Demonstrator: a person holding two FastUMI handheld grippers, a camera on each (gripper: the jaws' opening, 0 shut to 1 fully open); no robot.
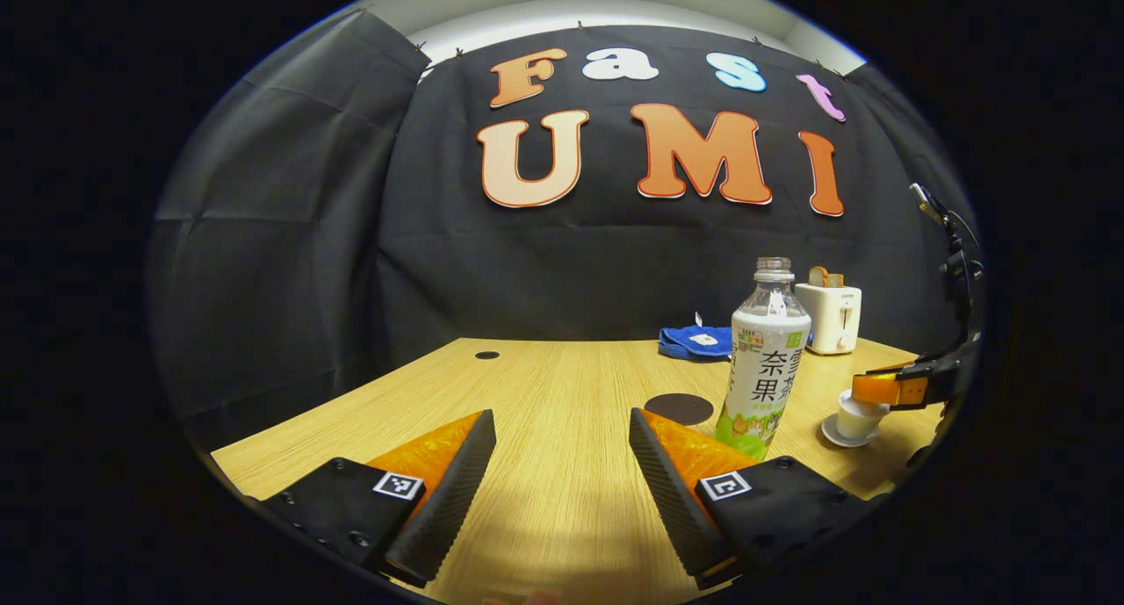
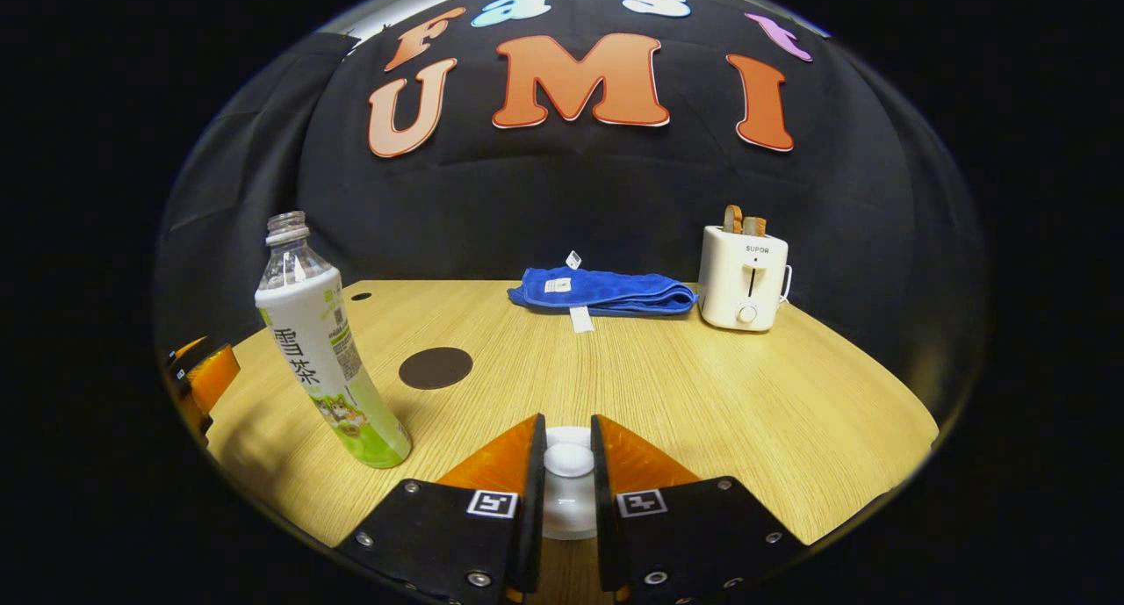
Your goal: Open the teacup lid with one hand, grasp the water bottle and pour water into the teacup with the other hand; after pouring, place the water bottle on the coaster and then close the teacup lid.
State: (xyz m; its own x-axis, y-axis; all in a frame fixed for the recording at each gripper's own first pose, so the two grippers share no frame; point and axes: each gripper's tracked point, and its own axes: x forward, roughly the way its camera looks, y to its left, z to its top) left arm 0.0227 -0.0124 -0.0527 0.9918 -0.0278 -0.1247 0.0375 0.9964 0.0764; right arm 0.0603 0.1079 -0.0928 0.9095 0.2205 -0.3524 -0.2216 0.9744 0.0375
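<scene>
Both handheld grippers work over a light wooden table (image 2: 702, 394). From the right gripper view, the right gripper (image 2: 568, 464) has its two fingers drawn close around the round knob of the white teacup lid (image 2: 569, 458), the fingers touching or nearly touching it; the lid sits on the teacup. From the left gripper view, the left gripper (image 1: 562, 464) hangs wide open above bare wood, gripping nothing. An uncapped, upright water bottle (image 1: 762, 359) stands just ahead of its right finger, with a dark round coaster (image 1: 678, 408) close beside the bottle. The teacup (image 1: 856, 416) rests on a saucer to the right. A folded blue cloth (image 2: 601, 291) and white toaster (image 2: 740, 276) sit at the back.
</scene>
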